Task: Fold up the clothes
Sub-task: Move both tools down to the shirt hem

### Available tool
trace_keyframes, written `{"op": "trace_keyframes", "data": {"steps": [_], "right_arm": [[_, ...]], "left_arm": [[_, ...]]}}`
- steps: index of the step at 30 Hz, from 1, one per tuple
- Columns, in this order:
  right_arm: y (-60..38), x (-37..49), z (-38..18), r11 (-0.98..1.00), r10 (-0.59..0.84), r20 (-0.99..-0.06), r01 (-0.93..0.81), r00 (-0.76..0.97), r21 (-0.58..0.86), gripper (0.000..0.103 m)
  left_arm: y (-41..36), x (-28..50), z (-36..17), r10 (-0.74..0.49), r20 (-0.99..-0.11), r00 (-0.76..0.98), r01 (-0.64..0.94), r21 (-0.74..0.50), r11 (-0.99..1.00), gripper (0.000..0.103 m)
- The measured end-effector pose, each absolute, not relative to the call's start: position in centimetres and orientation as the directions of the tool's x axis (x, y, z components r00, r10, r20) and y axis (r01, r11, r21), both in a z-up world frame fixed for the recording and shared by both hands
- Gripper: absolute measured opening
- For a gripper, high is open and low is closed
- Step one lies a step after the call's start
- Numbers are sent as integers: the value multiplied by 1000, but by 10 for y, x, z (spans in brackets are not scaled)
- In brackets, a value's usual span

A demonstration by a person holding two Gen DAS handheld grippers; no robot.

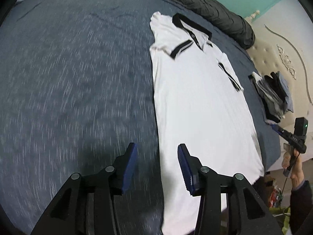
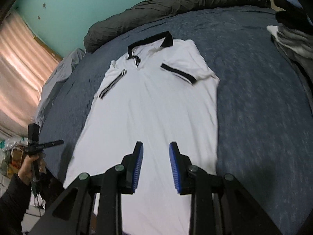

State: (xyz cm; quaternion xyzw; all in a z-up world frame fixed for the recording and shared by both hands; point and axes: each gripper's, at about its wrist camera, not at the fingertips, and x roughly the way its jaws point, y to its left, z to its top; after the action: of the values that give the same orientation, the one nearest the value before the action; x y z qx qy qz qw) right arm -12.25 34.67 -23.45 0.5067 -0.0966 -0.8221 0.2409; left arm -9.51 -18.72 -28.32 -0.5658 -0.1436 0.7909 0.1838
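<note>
Your left tongs [image 1: 156,154] hang spread and empty over the white polo shirt's [image 1: 195,101] hem edge; your right tongs [image 2: 156,152] gape too, nothing between them, above the shirt's lower middle. Sleeves folded in, it lies flat on the blue bed [image 1: 78,78]. Beyond it, a stack of folded clothes [image 1: 273,96].

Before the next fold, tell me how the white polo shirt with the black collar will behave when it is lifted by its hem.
The white polo shirt with the black collar looks thin and lies flat on the blue bedspread, so it will probably droop between two grip points. Its in-folded sleeves may fall open. It seems light, and likely to drag rather than slide.
</note>
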Motion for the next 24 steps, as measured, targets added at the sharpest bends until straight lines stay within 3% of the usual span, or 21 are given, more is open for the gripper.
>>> {"op": "trace_keyframes", "data": {"steps": [17, 20, 24], "right_arm": [[397, -43, -284, -898, -422, -877, 234, -228, 372, 29], [400, -36, -291, -902, -414, -888, 220, -201, 371, 59], [401, -26, -295, -905, -408, -894, 211, -187, 369, 60]], "left_arm": [[-175, -33, -298, 449, -880, -157, -149, -429, -891, 51], [-174, -27, -302, 456, -879, -137, -143, -438, -888, 55], [-176, -20, -305, 445, -887, -124, -133, -430, -893, 55]]}}
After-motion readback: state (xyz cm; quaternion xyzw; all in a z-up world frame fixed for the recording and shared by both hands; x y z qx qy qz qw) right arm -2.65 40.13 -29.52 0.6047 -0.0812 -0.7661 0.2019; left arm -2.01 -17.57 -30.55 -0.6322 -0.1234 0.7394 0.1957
